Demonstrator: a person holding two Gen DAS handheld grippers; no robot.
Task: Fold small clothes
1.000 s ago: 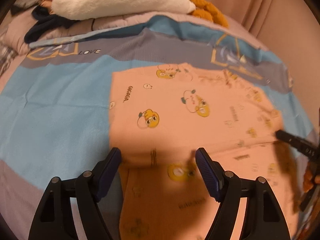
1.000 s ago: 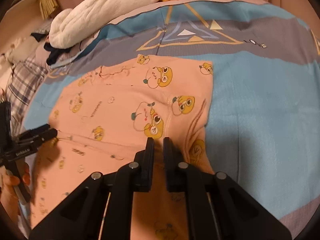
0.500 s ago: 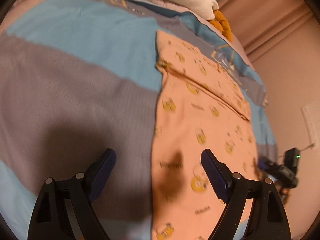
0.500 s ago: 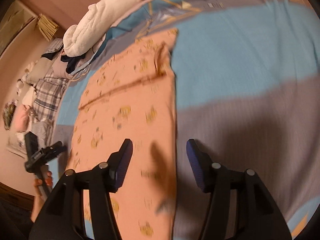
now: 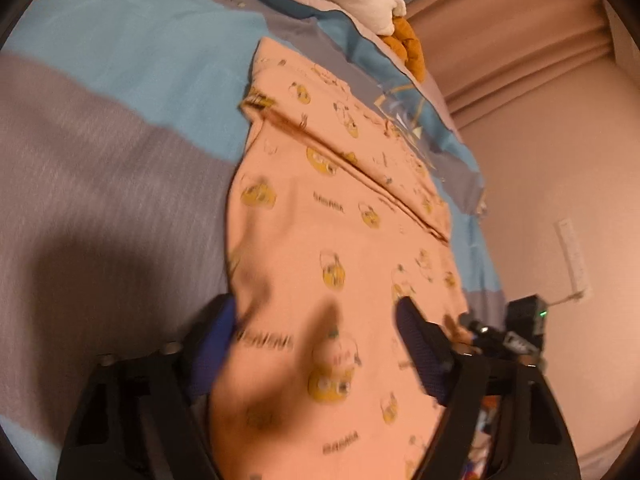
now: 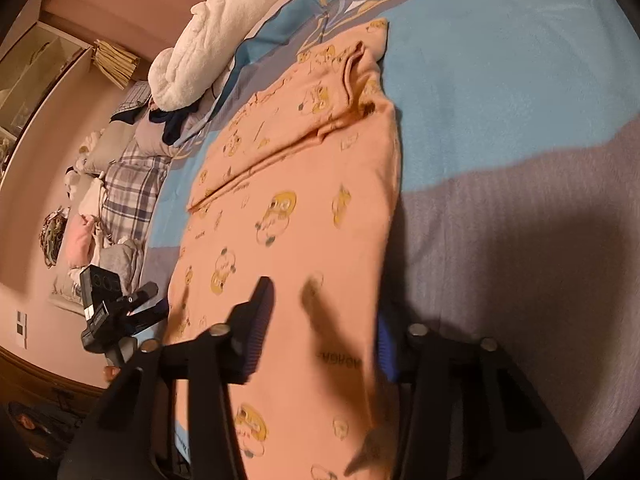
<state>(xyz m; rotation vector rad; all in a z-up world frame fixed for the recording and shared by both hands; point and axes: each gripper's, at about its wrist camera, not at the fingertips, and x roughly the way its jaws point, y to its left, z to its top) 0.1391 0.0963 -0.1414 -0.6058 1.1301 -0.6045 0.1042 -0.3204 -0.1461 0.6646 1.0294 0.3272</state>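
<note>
— How will that peach garment (image 5: 344,240) handle?

— Soft, light and limp — it lies flat on the bed (image 5: 100,168), one band already folded across its far end.

— And the tongs?

— Both pairs are closing at its near end, the left tongs (image 5: 316,340) astride one side edge, the right tongs (image 6: 324,320) astride the other — neither pinches yet. Take the near corners.

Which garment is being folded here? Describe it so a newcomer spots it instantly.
Start at the blue-and-grey bedspread. On it lies a flat peach garment, partly folded. Yellow cartoon prints set it apart from the fluffy white blanket beyond it.
</note>
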